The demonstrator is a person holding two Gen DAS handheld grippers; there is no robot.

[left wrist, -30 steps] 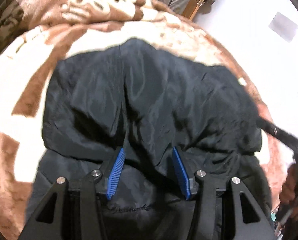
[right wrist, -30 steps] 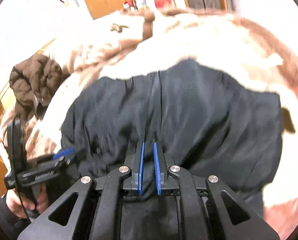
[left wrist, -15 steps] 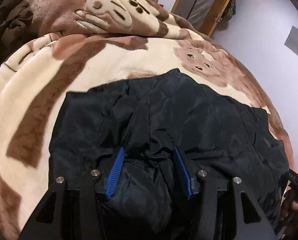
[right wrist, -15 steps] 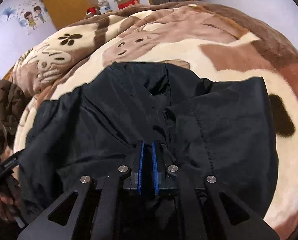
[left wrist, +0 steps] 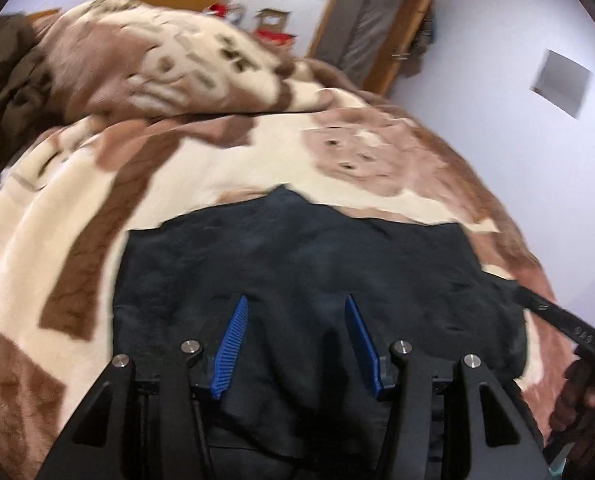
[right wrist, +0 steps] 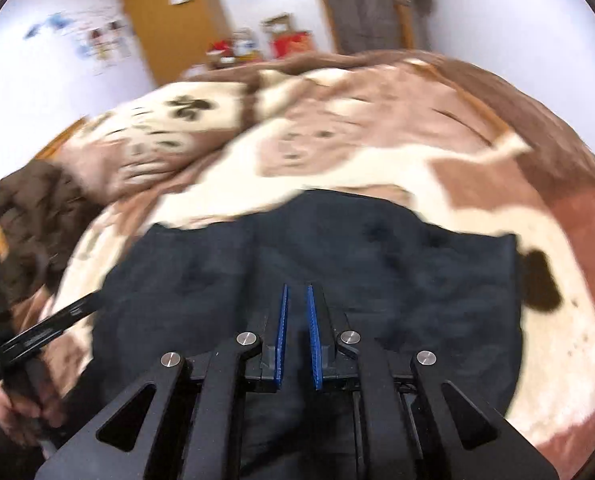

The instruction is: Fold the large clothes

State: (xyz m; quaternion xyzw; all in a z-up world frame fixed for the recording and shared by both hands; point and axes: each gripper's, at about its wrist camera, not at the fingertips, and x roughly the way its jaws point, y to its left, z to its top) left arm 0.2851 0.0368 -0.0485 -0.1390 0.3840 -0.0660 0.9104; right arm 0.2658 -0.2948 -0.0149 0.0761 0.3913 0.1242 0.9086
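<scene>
A black jacket lies spread on a cream and brown blanket over a bed. My left gripper is at the jacket's near edge, its blue pads half apart with a thick bunch of black cloth held between them. My right gripper is at the near edge too. Its pads are almost together, with a thin fold of the jacket in the narrow gap, and its jaws are opening slightly. Each view shows the other gripper and the hand holding it at its side. Both views are blurred.
A brown coat is piled at the bed's left side, beside a heaped part of the blanket. Behind the bed are an orange door, a wooden wardrobe frame and white walls. Bare blanket lies beyond the jacket.
Both grippers have drawn back and the left has risen, still holding cloth. The jacket now sits lower and smaller in both views, and lies flatter.
</scene>
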